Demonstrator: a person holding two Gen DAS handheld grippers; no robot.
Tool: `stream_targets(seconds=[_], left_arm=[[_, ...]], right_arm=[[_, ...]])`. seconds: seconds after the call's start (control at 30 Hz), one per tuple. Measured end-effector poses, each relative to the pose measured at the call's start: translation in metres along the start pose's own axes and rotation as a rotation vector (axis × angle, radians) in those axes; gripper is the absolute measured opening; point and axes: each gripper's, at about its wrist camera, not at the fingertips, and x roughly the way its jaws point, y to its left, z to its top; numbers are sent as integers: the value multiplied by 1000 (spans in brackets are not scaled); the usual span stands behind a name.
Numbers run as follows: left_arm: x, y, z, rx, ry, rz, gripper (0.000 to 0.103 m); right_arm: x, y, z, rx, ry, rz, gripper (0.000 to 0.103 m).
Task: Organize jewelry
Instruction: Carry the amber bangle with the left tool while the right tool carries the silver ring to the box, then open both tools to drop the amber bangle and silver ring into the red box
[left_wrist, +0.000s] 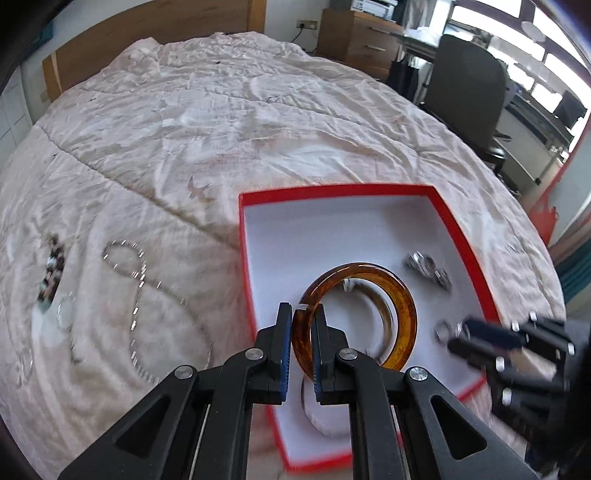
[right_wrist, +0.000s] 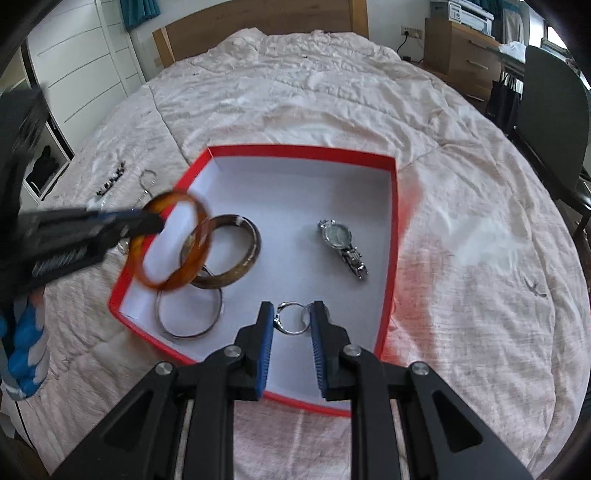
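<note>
Over the red box (right_wrist: 393, 236) on the bed quilt (right_wrist: 295, 92), both grippers angled steeply down.

L gripper (left_wrist: 303, 314): jaws clenched on the rim of the amber bangle (left_wrist: 400, 325), one finger outside the ring, one through it. Bangle hangs tilted above the box's white floor, not resting. From the right wrist cam it comes in from the left, blurred, bangle (right_wrist: 173, 240) overlapping a brown bangle (right_wrist: 236, 254) that lies flat in the box. Blue-white sleeve/cloth (right_wrist: 22, 358) at frame edge behind it, can't tell what it is.

R gripper (right_wrist: 291, 314): jaws narrow, gripping a silver ring (right_wrist: 291, 318) between the pads, over the box's near-right area. In left cam it's a blurred dark shape (left_wrist: 465, 332) at the box's right wall.

Inside box: brown bangle, thin silver bangle (right_wrist: 190, 317) partly under it, wristwatch (right_wrist: 341, 247) face up, right of center, apart from the bangles.

Outside box, left on quilt: silver chain necklace (left_wrist: 136, 291), dark bead piece (left_wrist: 51, 273), small metal hoop (left_wrist: 66, 310). All blurred.
</note>
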Motion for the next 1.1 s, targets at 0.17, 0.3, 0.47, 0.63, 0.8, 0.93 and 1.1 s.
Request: stream_targets(seconds=[0.17, 0.3, 0.47, 0.63, 0.8, 0.93, 1.1], left_arm=[[29, -2, 19, -11, 11, 46, 10], [45, 2, 21, -29, 28, 54, 10], [48, 1, 20, -12, 18, 69, 11], [45, 0, 19, -10, 18, 50, 12], [29, -2, 15, -5, 3, 26, 12], [3, -3, 13, -2, -27, 13, 17], [-39, 2, -2, 0, -66, 15, 23]], right_arm=[[16, 0, 4, -29, 31, 8, 19], [27, 0, 2, -45, 53, -2, 19], [29, 1, 3, -58, 49, -11, 20], [28, 1, 3, -51, 50, -18, 20], [15, 2, 2, -41, 39, -31, 22], [-6, 5, 3, -28, 11, -48, 27], [-42, 12, 4, -19, -37, -67, 27]])
